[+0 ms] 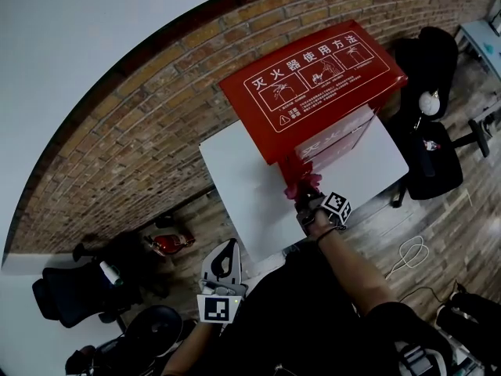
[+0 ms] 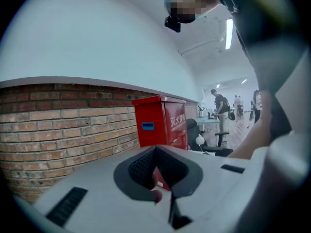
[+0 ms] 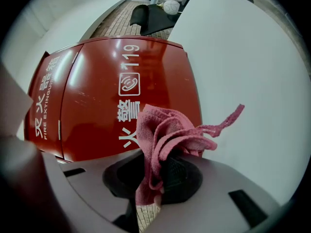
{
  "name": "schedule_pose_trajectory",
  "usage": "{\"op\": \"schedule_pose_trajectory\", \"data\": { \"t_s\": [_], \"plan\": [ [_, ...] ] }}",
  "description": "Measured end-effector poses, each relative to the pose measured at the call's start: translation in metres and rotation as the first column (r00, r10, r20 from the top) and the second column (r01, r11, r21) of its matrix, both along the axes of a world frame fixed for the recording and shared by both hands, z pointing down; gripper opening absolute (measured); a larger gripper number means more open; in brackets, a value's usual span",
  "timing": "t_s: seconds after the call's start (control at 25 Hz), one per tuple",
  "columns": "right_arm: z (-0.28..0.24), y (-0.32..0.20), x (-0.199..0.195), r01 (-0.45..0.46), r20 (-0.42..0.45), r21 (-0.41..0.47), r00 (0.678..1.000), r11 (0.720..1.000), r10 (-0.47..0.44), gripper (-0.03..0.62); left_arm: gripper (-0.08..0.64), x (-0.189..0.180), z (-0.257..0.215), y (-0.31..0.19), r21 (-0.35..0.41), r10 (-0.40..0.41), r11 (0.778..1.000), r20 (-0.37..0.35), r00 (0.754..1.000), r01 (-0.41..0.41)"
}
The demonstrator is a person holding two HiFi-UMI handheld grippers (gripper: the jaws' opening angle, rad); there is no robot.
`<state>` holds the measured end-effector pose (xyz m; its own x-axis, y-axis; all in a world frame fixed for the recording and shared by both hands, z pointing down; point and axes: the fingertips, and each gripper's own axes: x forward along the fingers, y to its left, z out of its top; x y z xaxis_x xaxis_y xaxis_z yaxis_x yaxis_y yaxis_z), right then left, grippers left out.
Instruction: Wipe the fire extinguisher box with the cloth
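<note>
While right tool (image 3: 156, 177) clamps cloth (image 3: 167, 130), left tool (image 2: 158, 177) closed.

A brick wall (image 1: 156, 108) runs below a plain white upper wall (image 1: 94, 22). A white bench (image 1: 243, 186) stands against the brick on a plank floor (image 1: 462, 210). A black office chair (image 1: 429, 159) sits right of the bench, and another chair (image 1: 70, 292) well to its left. A strip light (image 2: 228, 33) glows on the ceiling.

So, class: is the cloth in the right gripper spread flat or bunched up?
Bunched up: the cloth sits crumpled in folds, clamped in the right gripper, one frayed strand trailing sideways.
</note>
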<state>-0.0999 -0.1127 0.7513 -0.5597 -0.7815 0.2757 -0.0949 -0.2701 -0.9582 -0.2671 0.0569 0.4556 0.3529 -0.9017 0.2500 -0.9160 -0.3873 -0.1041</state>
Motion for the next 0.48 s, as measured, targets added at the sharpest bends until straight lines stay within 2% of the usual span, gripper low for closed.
{"op": "schedule_pose_trajectory", "data": {
  "t_s": [0.48],
  "plan": [
    [-0.033,0.000,-0.001,0.004,-0.002,0.045,1.000,0.999,-0.004,0.075,0.032,0.001,-0.001,0.000,0.002,0.015,1.000,-0.010,1.000,-0.015]
  ]
}}
